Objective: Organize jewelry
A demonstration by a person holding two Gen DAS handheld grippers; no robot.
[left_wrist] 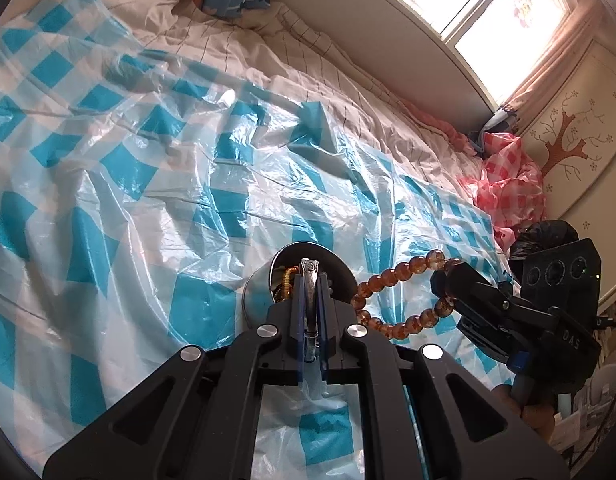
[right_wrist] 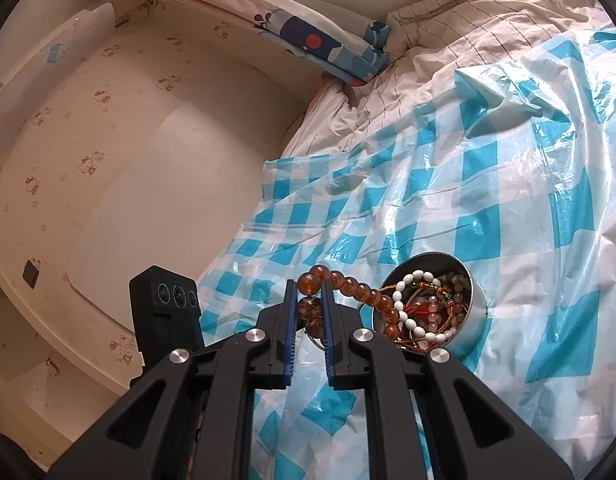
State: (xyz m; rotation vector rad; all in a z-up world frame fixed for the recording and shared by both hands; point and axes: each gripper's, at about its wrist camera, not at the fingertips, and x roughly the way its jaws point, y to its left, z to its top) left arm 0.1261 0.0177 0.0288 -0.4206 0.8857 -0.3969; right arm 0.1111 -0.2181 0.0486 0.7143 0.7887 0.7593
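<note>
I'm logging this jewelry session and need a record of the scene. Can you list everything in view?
tin: one, silver, round, on the checked sheet, full of jewelry
amber beads: one strand, orange-brown, clamped in the right tool, trailing to the tin's rim
silver bangle: one, engraved, clamped in the left tool, over the tin
white beads: one strand, inside the tin
other jewelry: several pieces, pink, grey, red and gold, tangled in the tin; count unclear
checked sheet: one, blue and white plastic, spread over the bed
bedding: cream with thin dark lines, under the sheet
pillow: one, blue patterned, at the bed's head
pink bag: one, pink checked, crumpled near the window
window: one, bright
left tool: shut on the bangle
right tool: shut on the amber beads
</note>
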